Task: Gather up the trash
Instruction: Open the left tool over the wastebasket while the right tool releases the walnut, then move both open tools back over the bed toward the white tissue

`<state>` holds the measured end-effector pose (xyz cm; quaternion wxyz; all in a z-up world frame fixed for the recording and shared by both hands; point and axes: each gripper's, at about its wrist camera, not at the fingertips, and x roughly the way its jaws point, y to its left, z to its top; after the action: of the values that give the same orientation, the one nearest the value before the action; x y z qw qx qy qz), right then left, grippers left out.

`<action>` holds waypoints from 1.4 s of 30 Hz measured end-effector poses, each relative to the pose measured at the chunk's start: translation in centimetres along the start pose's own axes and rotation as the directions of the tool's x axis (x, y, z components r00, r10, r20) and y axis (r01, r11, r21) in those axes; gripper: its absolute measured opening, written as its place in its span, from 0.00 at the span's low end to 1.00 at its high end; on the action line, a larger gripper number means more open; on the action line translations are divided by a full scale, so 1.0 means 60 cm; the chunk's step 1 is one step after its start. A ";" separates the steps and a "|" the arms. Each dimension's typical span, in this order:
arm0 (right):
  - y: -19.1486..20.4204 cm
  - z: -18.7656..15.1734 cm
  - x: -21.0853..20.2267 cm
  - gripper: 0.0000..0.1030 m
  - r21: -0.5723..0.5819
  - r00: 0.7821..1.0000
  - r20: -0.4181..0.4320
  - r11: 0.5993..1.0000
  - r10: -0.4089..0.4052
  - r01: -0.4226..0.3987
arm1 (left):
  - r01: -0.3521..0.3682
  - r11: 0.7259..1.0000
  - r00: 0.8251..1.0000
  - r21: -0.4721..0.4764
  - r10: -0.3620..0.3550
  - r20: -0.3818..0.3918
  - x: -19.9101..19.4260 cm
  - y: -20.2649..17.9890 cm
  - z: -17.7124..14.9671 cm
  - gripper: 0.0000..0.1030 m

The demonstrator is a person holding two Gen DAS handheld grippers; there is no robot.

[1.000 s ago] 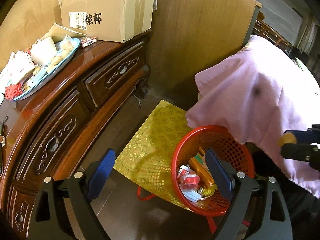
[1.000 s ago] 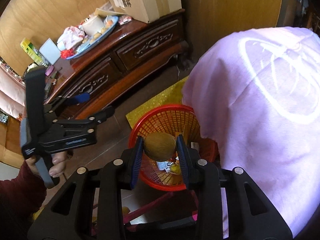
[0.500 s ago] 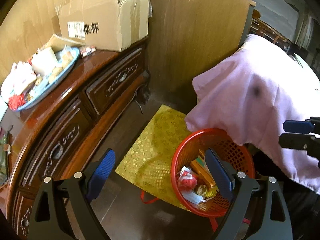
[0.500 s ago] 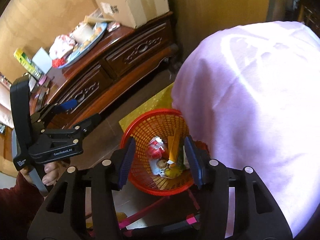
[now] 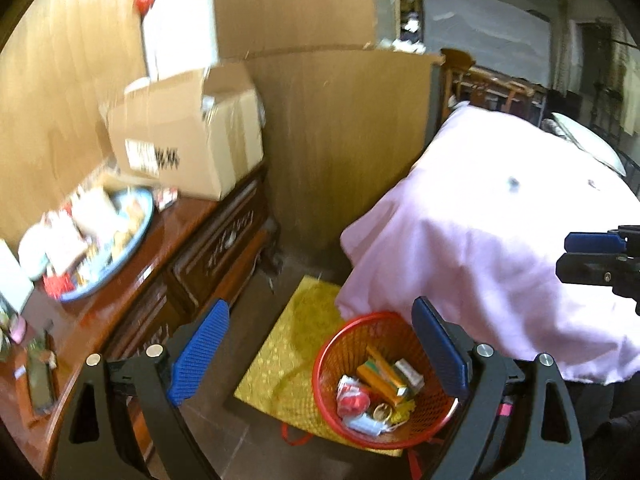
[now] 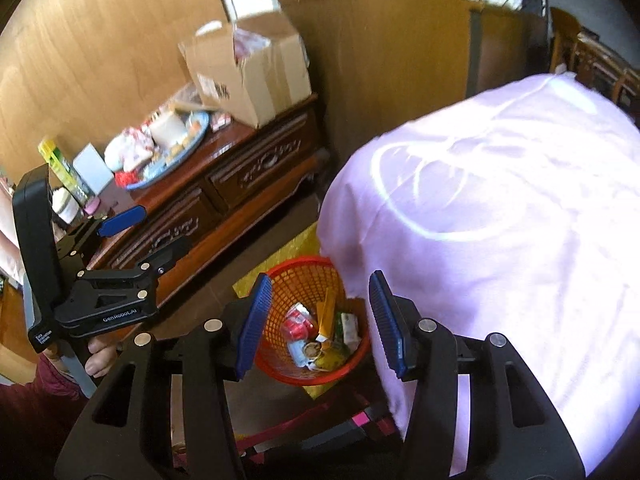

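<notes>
Red basket (image 6: 316, 372) holds several trash pieces; right gripper (image 6: 318, 322) above it and left gripper (image 5: 320, 352) both gape empty; remaining trash unclear.

Wood-panel walls (image 5: 60, 92), carved dark sideboard (image 6: 256, 168), pink-draped table (image 6: 500, 240), dark floor (image 5: 224, 424).

We note the right gripper (image 6: 318, 320) has released its round brown item, now lying among trash in the red basket (image 6: 294, 278); both grippers have risen.
</notes>
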<state>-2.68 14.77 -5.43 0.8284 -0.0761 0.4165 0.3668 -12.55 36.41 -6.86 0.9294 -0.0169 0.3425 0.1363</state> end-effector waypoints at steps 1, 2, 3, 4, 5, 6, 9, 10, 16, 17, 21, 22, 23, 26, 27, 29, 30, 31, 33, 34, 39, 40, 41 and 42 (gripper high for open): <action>-0.002 -0.003 -0.017 0.49 0.002 1.000 0.022 1.000 -0.005 0.005 | 0.002 1.000 1.000 0.010 -0.002 0.015 -0.010 -0.008 0.005 0.90; -0.005 -0.005 -0.028 0.49 0.004 0.999 0.037 1.000 -0.009 0.009 | 0.005 1.000 0.999 0.021 -0.006 0.032 -0.022 -0.018 0.010 0.90; -0.007 -0.009 -0.045 0.49 0.007 0.998 0.058 1.000 -0.015 0.015 | 0.009 0.999 0.999 0.033 -0.011 0.050 -0.035 -0.028 0.016 0.91; -0.010 -0.013 -0.062 0.52 0.010 0.997 0.079 1.000 -0.022 0.022 | 0.014 0.999 0.998 0.043 -0.016 0.063 -0.045 -0.037 0.021 0.92; -0.015 -0.018 -0.082 0.55 0.016 0.994 0.106 0.999 -0.034 0.032 | 0.019 0.998 0.997 0.057 -0.023 0.080 -0.058 -0.047 0.027 0.92; -0.017 -0.022 -0.094 0.56 0.021 0.992 0.123 0.999 -0.042 0.040 | 0.023 0.997 0.995 0.072 -0.030 0.097 -0.070 -0.059 0.033 0.92; -0.036 -0.036 -0.144 0.70 0.053 0.979 0.187 0.996 -0.074 0.065 | 0.029 0.993 0.989 0.113 -0.045 0.143 -0.104 -0.095 0.047 0.94; -0.045 -0.041 -0.164 0.77 0.068 0.973 0.214 0.995 -0.089 0.076 | 0.032 0.992 0.987 0.123 -0.051 0.154 -0.114 -0.107 0.051 0.94; -0.089 -0.071 -0.247 0.91 0.134 0.935 0.318 0.984 -0.154 0.117 | 0.066 0.979 0.975 0.195 -0.104 0.196 -0.161 -0.194 0.070 0.94; -0.096 -0.075 -0.258 0.92 0.145 0.929 0.332 0.982 -0.166 0.124 | 0.072 0.975 0.973 0.210 -0.115 0.199 -0.166 -0.212 0.073 0.94; -0.147 -0.106 -0.311 0.93 0.203 0.883 0.401 0.964 -0.242 0.172 | 0.090 0.961 0.967 0.263 -0.147 0.207 -0.177 -0.280 0.084 0.94; -0.160 -0.111 -0.320 0.93 0.219 0.872 0.411 0.958 -0.265 0.187 | 0.098 0.957 0.966 0.275 -0.158 0.205 -0.178 -0.296 0.087 0.94; -0.172 -0.116 -0.327 0.93 0.235 0.864 0.416 0.951 -0.283 0.199 | 0.110 0.951 0.964 0.290 -0.173 0.202 -0.177 -0.318 0.091 0.94; -0.222 -0.135 -0.344 0.93 0.290 0.842 0.423 0.930 -0.335 0.224 | 0.148 0.937 0.958 0.318 -0.216 0.190 -0.170 -0.371 0.102 0.94; -0.239 -0.140 -0.347 0.93 0.310 0.837 0.420 0.922 -0.352 0.232 | 0.160 0.933 0.956 0.322 -0.227 0.183 -0.165 -0.384 0.104 0.94; -0.270 -0.148 -0.354 0.93 0.345 0.829 0.409 0.906 -0.381 0.246 | 0.190 0.923 0.954 0.333 -0.254 0.161 -0.149 -0.423 0.109 0.94; -0.292 -0.152 -0.358 0.93 0.371 0.824 0.401 0.894 -0.400 0.253 | 0.200 0.919 0.953 0.340 -0.263 0.150 -0.139 -0.437 0.112 0.94; -0.304 -0.155 -0.361 0.93 0.384 0.822 0.397 0.887 -0.409 0.255 | 0.206 0.915 0.953 0.348 -0.268 0.140 -0.131 -0.452 0.114 0.94; -0.333 -0.163 -0.365 0.93 0.415 0.814 0.389 0.871 -0.431 0.263 | 0.215 0.906 0.953 0.364 -0.276 0.123 -0.109 -0.482 0.121 0.94; -0.347 -0.165 -0.361 0.93 0.431 0.812 0.381 0.862 -0.443 0.268 | 0.219 0.903 0.954 0.369 -0.278 0.116 -0.099 -0.494 0.124 0.94; -0.418 -0.182 -0.339 0.93 0.498 0.818 0.318 0.819 -0.479 0.286 | 0.260 0.889 0.952 0.376 -0.300 0.052 -0.040 -0.547 0.144 0.94; -0.437 -0.185 -0.329 0.93 0.513 0.824 0.298 0.809 -0.482 0.287 | 0.263 0.888 0.953 0.377 -0.301 0.044 -0.030 -0.555 0.147 0.94; -0.445 -0.186 -0.325 0.93 0.520 0.827 0.288 0.804 -0.482 0.288 | 0.266 0.886 0.953 0.380 -0.302 0.036 -0.018 -0.565 0.150 0.94; -0.459 -0.188 -0.315 0.93 0.530 0.832 0.272 0.797 -0.483 0.290 | 0.269 0.884 0.953 0.382 -0.302 0.027 -0.007 -0.575 0.154 0.94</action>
<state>1.39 -20.21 -3.50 0.9459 0.1159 0.2916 0.0820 2.12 4.29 -1.68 0.9392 0.1158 0.3156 -0.0692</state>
